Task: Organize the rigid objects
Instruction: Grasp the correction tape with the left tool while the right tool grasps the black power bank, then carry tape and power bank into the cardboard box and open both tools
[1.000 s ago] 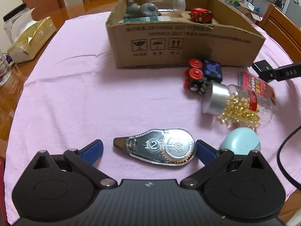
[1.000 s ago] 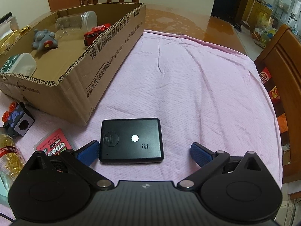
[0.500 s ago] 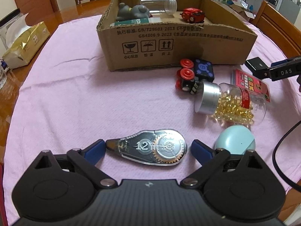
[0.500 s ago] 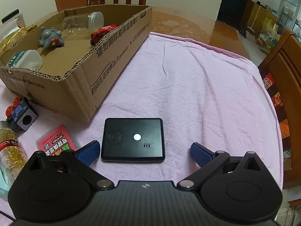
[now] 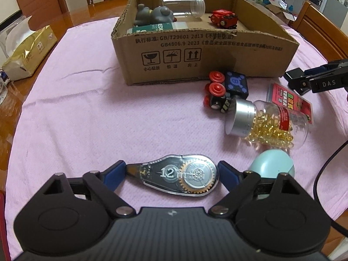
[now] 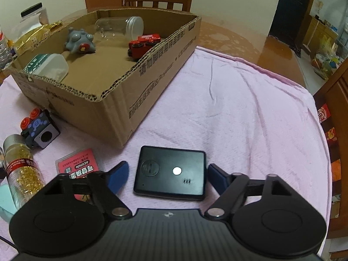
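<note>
Narrowed the right hand-held gripper (image 6: 168,174) since half a second before, bringing its blue fingertips (image 6: 118,174) in on either side of the flat black device (image 6: 170,175). Left them apart and unclamped, a sliver of pink cloth (image 6: 239,108) showing at the left tip.

Held the left hand-held gripper (image 5: 169,171) apart too, low over the cloth-covered tabletop (image 6: 250,43), bracketing the correction tape dispenser (image 5: 180,177). Seemed to brush both its ends, though contact could not be made out.

Lay flat on the cloth, both device and dispenser, outside the cardboard box (image 5: 174,50). Found inside the box: a grey toy (image 5: 154,14), a clear jar (image 5: 182,5) (on its side) and a red toy car (image 5: 224,19). Found just in front of the box: a black toy train (image 5: 219,91), touching a tipped capsule bottle (image 5: 267,120).
</note>
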{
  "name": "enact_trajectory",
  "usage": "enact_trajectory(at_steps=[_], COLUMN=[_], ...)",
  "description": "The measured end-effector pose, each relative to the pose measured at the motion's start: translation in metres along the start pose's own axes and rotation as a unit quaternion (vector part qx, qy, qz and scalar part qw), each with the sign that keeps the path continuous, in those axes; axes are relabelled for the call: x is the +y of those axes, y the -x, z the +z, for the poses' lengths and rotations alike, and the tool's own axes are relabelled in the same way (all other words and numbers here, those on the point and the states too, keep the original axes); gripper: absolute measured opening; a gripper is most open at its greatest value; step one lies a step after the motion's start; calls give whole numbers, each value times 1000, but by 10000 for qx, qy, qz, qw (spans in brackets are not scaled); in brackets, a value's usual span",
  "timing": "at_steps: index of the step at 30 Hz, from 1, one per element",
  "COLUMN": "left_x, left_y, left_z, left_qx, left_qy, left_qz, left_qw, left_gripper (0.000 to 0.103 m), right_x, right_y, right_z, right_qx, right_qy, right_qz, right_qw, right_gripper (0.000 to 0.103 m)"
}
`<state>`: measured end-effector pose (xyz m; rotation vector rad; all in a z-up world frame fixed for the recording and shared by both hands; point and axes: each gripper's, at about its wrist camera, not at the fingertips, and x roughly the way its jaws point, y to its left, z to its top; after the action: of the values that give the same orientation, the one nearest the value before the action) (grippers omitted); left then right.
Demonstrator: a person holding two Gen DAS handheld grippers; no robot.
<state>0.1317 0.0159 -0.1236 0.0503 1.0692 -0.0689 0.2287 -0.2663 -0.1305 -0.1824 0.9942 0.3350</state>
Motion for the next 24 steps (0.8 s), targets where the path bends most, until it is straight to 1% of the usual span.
enact_trajectory(at_steps=[1,6,10,12,15,18,24], left_x=[0,1,1,1,0,1,2], left_y=[0,-1,-2,-2,-2,-2,4], left_z=[1,2,2,2,2,3,7], left_qx=[13,23,31,33,35,59,74], left_qy=[-4,-31,-55,-60,-75,-85,-169], left_qz=[3,-9,-19,-26,-36,-70,-195], left_qw=[10000,10000,10000,10000,10000,9999,9996], left_gripper=[89,90,90,90,89,89,89], right_x=[-1,1,5,5,-1,1,5], right_y=[0,1,1,0,-2,-1,3], right_z=[1,2,2,2,4,5,5], right_qx=[3,28,-50,-45,48,86,146], right_qy=[-8,85,222,198,-48,-10,30], right_qz=[-5,-65,-113,-70,63,17,-49], right_qw=[10000,9999,9997,9998,10000,10000,9999], right_gripper=[75,75,75,75,77,74,74])
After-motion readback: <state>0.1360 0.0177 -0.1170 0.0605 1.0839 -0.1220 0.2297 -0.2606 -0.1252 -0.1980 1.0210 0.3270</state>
